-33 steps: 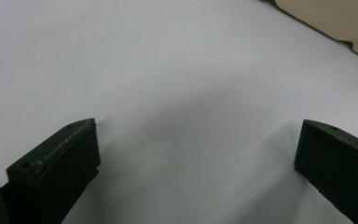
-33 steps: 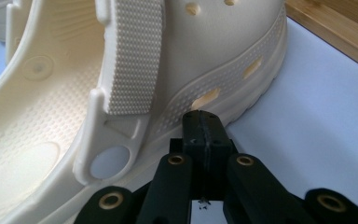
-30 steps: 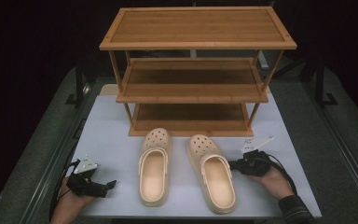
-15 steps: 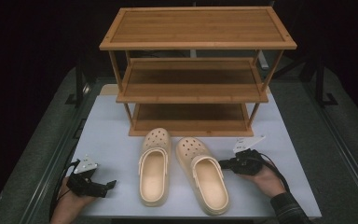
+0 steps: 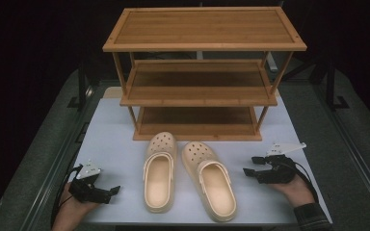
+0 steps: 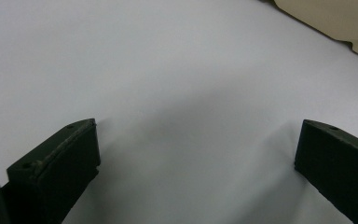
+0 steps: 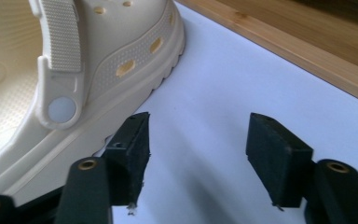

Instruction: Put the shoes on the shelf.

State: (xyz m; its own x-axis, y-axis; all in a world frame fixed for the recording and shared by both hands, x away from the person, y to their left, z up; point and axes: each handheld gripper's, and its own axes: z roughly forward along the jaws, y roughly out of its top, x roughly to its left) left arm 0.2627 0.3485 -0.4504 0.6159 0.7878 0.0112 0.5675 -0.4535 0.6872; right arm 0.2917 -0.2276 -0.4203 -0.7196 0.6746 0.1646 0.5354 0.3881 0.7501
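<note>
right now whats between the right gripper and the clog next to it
Nothing: bare white tabletop separates the right gripper from the right clog, plain in the high view; its jaws have just opened, empty.

Wooden three-tier rack [image 5: 200,77] stands at 12 o'clock on the white table sheet [image 5: 115,144], all shelves bare. Two cream clogs sit in front of it, toes toward the rack. Left clog [image 5: 159,172] lies straight; right clog [image 5: 209,179] lies just beside it, heel angled toward 5 o'clock. Right gripper [image 5: 248,166] rests at 3 o'clock of the right clog, apart from it, jaws just opened with nothing between them, pointing toward 9 o'clock. Left gripper [image 5: 114,190] sits at 8 o'clock of the left clog, well apart from it, held in a hand [image 5: 72,209] at the sheet's near edge.
</note>
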